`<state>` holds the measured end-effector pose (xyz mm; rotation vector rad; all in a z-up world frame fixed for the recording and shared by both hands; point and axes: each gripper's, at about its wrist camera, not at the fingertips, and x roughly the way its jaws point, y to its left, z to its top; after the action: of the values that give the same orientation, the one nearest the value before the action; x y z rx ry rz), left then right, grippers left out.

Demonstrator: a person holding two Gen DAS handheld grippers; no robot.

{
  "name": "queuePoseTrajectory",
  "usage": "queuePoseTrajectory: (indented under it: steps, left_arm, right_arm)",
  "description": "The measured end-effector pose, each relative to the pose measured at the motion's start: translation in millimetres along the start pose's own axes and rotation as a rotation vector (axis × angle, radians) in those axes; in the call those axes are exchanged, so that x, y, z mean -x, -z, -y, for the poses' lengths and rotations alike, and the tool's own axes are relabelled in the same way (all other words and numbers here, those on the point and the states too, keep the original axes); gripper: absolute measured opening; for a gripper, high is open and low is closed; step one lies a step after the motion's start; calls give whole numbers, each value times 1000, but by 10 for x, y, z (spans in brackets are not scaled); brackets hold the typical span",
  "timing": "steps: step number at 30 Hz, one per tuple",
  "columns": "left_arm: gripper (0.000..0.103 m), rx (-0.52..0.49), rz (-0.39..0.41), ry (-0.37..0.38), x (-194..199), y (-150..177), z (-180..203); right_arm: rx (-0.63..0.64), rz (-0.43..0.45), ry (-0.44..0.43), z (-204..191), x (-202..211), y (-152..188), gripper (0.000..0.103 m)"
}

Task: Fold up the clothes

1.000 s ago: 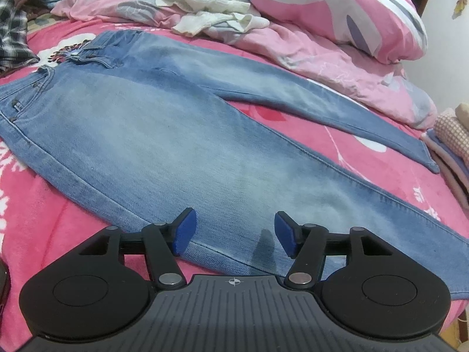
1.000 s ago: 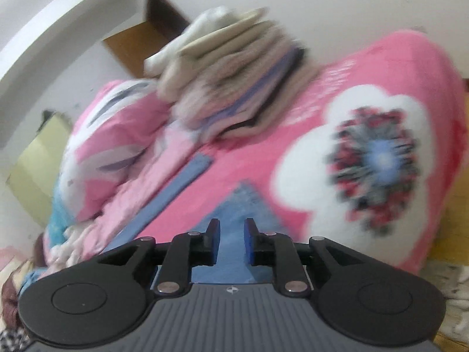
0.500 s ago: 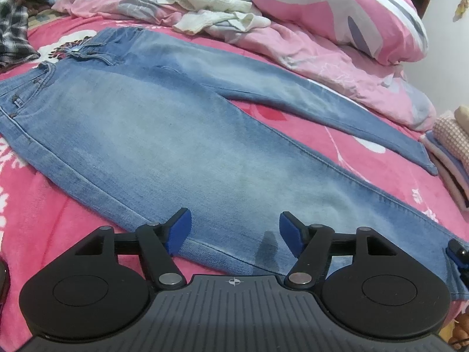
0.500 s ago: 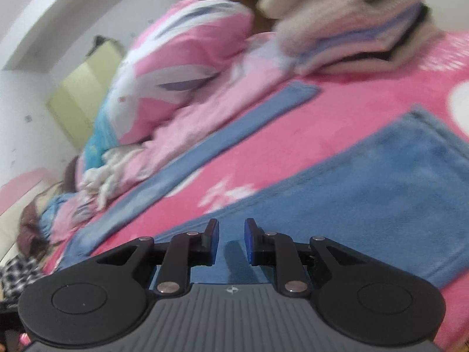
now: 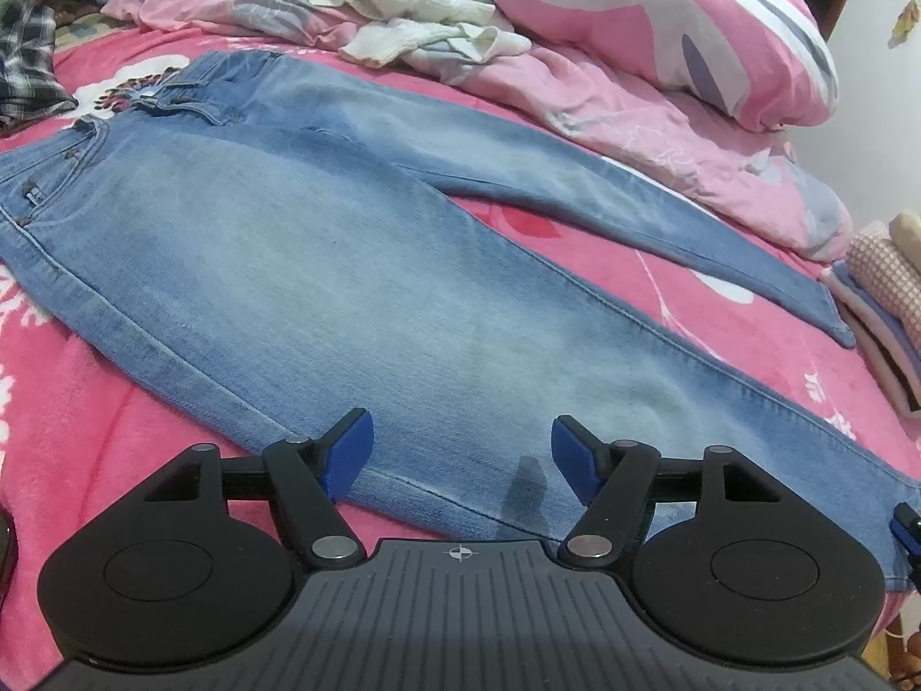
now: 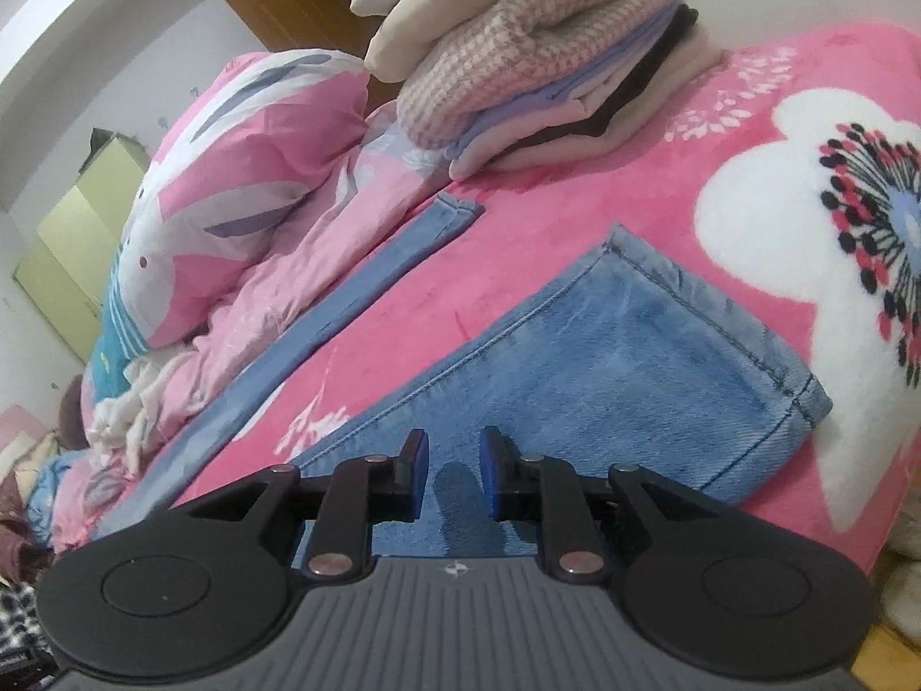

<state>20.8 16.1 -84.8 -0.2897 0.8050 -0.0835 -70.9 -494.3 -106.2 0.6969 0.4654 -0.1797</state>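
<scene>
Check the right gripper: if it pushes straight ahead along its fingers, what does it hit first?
Most likely the jeans: the right gripper points down at the near leg, just short of the hem, with a small gap between its fingers and nothing in it. Depth to the denim is unclear.

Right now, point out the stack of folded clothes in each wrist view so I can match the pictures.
Left wrist: the stack of folded clothes sits cut off at the right edge, beyond the far jeans hem.
Right wrist: the same stack is at top centre, whole.
Shared landmark: the far jeans leg's hem, just short of the stack.
</scene>
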Motion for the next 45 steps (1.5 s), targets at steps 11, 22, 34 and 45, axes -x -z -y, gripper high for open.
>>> queuePoseTrajectory:
  steps: [11, 22, 34, 45]
  left_arm:
    - [70, 33, 28, -23, 55, -15, -43]
    - [71, 34, 21, -29, 38, -13, -52]
    - [76, 26, 16, -33, 36, -16, -49]
    - [103, 85, 13, 14, 44, -33, -131]
  right_arm:
    - [510, -118, -188, -1257, 17, 392, 22]
    - [785, -298, -317, -1587, 78, 1088, 22]
    - [739, -329, -313, -1609, 335, 1045, 25]
    - [691, -330, -277, -1717, 296, 1070, 36]
